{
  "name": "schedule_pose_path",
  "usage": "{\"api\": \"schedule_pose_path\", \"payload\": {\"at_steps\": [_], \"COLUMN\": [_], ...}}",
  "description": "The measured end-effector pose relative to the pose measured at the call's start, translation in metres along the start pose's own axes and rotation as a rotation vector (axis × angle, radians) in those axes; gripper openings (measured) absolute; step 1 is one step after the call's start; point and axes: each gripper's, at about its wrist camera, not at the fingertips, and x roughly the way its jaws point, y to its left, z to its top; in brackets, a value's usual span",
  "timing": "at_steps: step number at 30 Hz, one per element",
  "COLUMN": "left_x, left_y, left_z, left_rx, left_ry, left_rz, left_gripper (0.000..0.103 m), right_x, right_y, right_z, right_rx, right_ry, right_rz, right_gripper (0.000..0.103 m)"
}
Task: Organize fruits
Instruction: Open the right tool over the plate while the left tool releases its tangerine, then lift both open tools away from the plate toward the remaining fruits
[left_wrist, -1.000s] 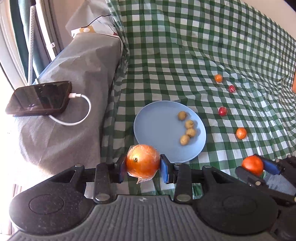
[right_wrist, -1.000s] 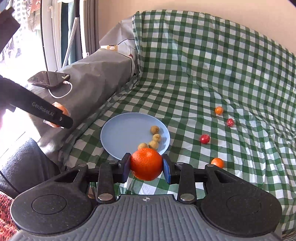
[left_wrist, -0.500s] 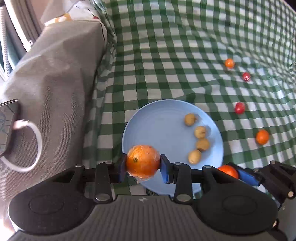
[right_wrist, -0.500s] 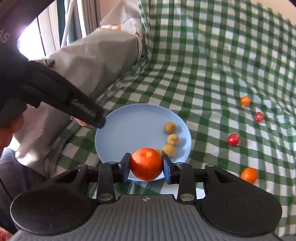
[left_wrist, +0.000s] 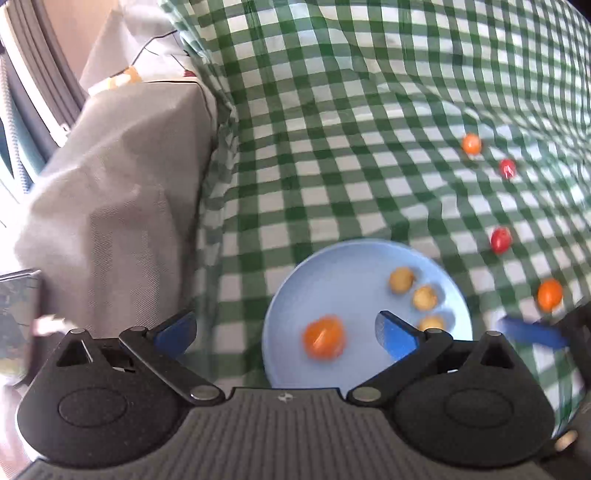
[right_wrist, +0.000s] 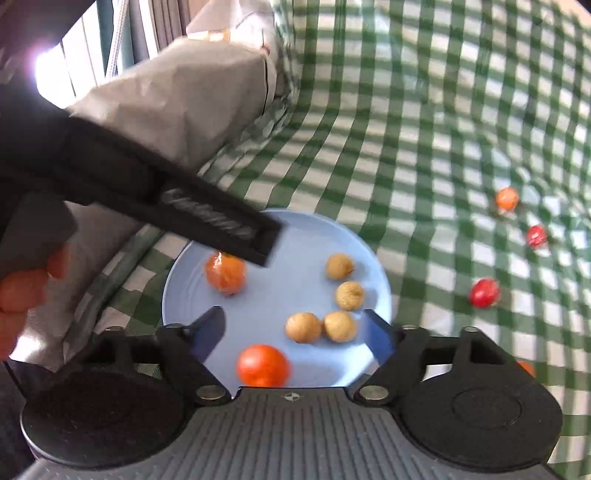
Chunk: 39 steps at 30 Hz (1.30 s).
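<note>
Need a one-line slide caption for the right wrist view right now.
Right gripper open over the blue plate, two oranges and four small tan fruits on it.

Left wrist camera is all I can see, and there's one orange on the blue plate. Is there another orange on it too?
Observer: Yes. The right wrist view shows a second orange lying on the plate, near its front edge, between the open fingers of the right gripper.
Operator: And the little brown fruits? I only count three.
Observer: There are four brown fruits on the plate. The fourth sits close beside the nearest one and is hidden in your view.
</note>
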Motion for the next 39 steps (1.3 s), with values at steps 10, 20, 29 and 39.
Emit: {"api": "schedule_pose_path", "payload": {"at_steps": [10, 20, 29, 39], "left_x": [-0.08, -0.138, -0.175, -0.188], "left_y": [0.019, 0.006, -0.002, 0.0], "left_z": [-0.086, -0.112, -0.123, -0.127], "left_rx": [-0.126, -0.119, -0.1, -0.11], "left_ry": [0.091, 0.0, -0.085, -0.112], "left_rz": [0.031, 0.042, 0.048, 0.046], "left_gripper": [0.103, 0.103, 0.103, 0.103], "right_x": [-0.095, -0.154, -0.189, -0.202], "right_y": [0.006, 0.017, 0.025, 0.036], "right_z": [-0.058, -0.071, -0.078, -0.081], "right_rx": [0.03, 0.006, 0.016, 0.0], "right_ry": [0.024, -0.143, -0.229, -0.272], "right_rz": [-0.058, -0.127, -0.151, -0.161], "right_gripper": [0.097, 0.098, 0.099, 0.1]}}
